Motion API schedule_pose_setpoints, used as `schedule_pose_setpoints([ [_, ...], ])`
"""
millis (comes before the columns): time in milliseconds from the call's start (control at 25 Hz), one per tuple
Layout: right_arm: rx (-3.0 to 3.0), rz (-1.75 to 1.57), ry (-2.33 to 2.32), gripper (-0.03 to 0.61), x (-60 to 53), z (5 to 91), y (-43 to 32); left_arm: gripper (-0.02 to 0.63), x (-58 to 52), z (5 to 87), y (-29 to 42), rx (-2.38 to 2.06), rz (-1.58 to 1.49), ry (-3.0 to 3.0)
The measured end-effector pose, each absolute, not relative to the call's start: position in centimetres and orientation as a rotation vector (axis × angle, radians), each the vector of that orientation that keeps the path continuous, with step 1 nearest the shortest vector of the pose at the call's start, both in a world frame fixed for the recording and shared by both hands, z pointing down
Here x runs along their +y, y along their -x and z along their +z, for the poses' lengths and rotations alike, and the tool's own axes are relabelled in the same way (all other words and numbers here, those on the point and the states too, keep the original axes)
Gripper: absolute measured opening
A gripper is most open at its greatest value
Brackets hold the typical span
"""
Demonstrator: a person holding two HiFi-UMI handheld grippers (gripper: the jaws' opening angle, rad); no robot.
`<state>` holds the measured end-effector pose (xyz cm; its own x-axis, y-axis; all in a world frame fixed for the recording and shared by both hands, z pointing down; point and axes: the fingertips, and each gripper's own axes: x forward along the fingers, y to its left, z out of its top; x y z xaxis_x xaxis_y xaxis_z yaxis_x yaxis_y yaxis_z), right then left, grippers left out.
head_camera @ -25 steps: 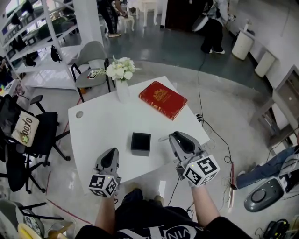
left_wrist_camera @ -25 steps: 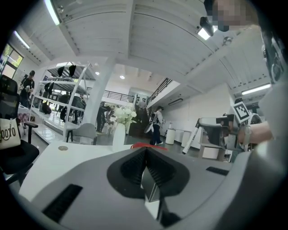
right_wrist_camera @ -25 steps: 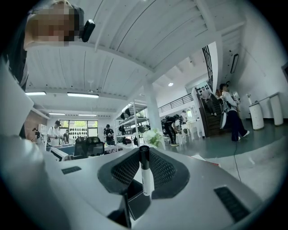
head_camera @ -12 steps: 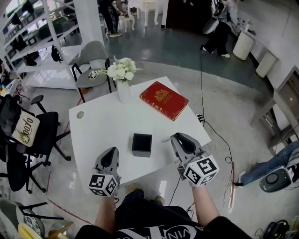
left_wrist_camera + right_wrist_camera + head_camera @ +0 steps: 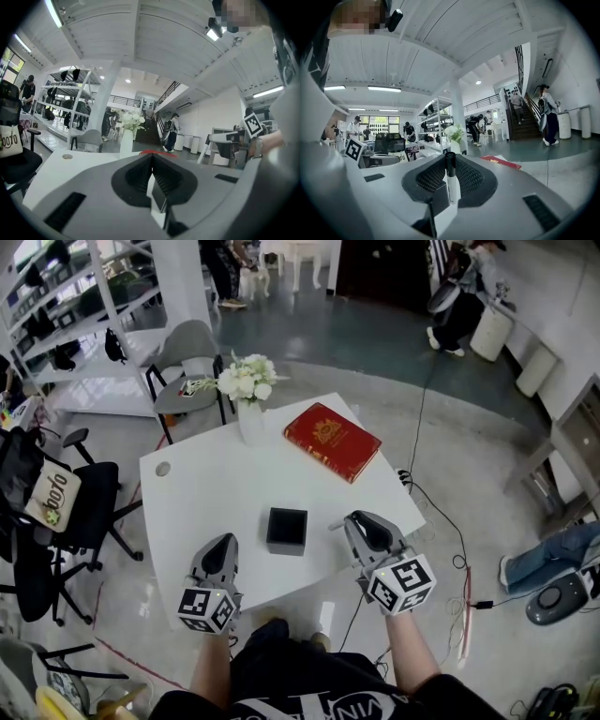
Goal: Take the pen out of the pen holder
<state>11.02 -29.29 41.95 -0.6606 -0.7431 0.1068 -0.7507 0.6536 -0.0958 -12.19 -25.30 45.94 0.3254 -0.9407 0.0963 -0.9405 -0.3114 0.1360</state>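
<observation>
1. one thin grip: the right gripper (image 5: pixel 352 518) pinches the pen (image 5: pixel 451 183) between half-closed jaws, already outside the pen holder (image 5: pixel 286 530); it could pivot or drop.
2. the left gripper (image 5: pixel 222 543), jaws pressed together and empty, can't catch it.

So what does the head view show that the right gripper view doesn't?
Only the head view: the open top of the black pen holder and the cable on the floor. Only the right gripper view: the right tool shut on the pen, black cap up, plus the ceiling lights. Both: the red book, the white flowers and the white table.
</observation>
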Motion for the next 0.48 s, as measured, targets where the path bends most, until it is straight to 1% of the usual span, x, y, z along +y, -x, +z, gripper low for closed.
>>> schedule_pose_setpoints([
  [480,-2.775,0.233,-1.257,0.077,-29.3,43.6,-11.4,0.005,-25.6,46.2,11.9,-1.726,-0.001,-2.415],
])
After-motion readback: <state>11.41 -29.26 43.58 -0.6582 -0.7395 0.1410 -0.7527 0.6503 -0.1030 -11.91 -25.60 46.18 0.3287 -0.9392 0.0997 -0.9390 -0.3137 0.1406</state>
